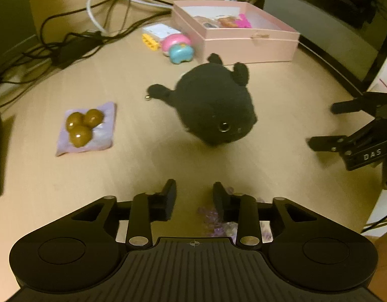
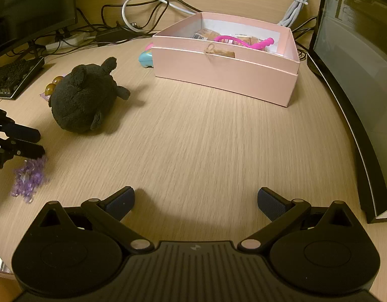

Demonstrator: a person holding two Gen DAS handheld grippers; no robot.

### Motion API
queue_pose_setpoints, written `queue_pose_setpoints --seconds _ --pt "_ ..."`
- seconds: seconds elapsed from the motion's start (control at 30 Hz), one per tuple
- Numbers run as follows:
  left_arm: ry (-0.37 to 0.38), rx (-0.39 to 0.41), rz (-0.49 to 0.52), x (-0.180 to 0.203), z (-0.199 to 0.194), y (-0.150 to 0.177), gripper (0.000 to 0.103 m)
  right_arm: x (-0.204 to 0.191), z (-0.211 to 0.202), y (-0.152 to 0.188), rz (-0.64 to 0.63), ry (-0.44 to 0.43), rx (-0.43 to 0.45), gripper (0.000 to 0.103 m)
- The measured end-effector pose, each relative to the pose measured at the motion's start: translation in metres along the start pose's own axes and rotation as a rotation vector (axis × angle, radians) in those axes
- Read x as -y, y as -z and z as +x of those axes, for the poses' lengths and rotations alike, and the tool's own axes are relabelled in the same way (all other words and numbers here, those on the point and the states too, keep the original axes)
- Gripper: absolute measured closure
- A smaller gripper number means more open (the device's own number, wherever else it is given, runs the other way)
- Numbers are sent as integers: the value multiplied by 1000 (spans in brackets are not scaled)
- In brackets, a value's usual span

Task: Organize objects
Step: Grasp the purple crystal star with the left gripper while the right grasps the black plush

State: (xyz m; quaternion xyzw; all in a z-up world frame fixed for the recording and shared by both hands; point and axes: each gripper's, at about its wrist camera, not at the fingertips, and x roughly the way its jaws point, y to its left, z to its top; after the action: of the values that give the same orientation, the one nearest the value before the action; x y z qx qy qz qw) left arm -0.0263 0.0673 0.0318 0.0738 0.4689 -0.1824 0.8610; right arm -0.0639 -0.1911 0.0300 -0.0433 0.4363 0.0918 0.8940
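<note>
The left hand-held gripper hangs low over the wooden worktop with its jaws parted by a narrow gap and nothing between them; a crumpled purple wrapper lies just beneath and behind its fingertips. In the left wrist view, a black plush toy sits on the worktop at about 12 o'clock from this gripper, near it but apart, one glossy eye facing the camera. At 10 o'clock lies a lilac packet carrying three brown glossy balls. Further off at 12 o'clock, a pink and blue toy and a small yellow piece rest just beside the pink box, which stands open and holds a bright pink item among some printed packets (too blurred to make out).

The right hand-held gripper has its jaws spread wide and empty, above bare worktop. From its view the plush toy lies at 10 o'clock, the pink box at 12 o'clock, well apart from both grippers. A tangle of cables runs along the back edge, a keyboard sits at 9 o'clock, and a dark monitor stands at 2 o'clock.
</note>
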Motion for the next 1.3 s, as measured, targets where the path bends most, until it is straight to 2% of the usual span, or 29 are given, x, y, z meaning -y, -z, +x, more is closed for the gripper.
queue_pose_setpoints --seconds 0.07,0.27,0.3,0.4,0.43,0.53,0.63,0.83,0.93,1.1,1.3 --pt "6 -3 6 2 1 -1 61 0 0 0 -2 -1 2 0" --pt "67 2 -5 4 3 -2 35 1 0 1 -6 -5 9 0" --pt "85 7 -13 3 3 -1 34 1 0 2 -8 -7 10 0" --pt "115 38 -78 -6 -2 -1 40 2 0 3 -11 -10 15 0" --pt "112 61 -72 -5 -8 1 40 2 -1 3 -13 -11 17 0" --pt "72 98 62 11 -26 10 40 2 -1 3 -14 -13 19 0" --pt "69 79 146 24 -31 21 39 2 0 2 -18 -16 19 0" --pt "30 70 152 35 -23 27 39 2 1 0 -26 -22 20 0" --pt "45 57 163 40 -22 29 39 1 1 1 -26 -21 22 0" --pt "3 46 181 47 -16 34 38 1 1 0 -26 -21 21 0" --pt "23 46 149 49 -16 36 38 1 1 1 -26 -22 26 0"
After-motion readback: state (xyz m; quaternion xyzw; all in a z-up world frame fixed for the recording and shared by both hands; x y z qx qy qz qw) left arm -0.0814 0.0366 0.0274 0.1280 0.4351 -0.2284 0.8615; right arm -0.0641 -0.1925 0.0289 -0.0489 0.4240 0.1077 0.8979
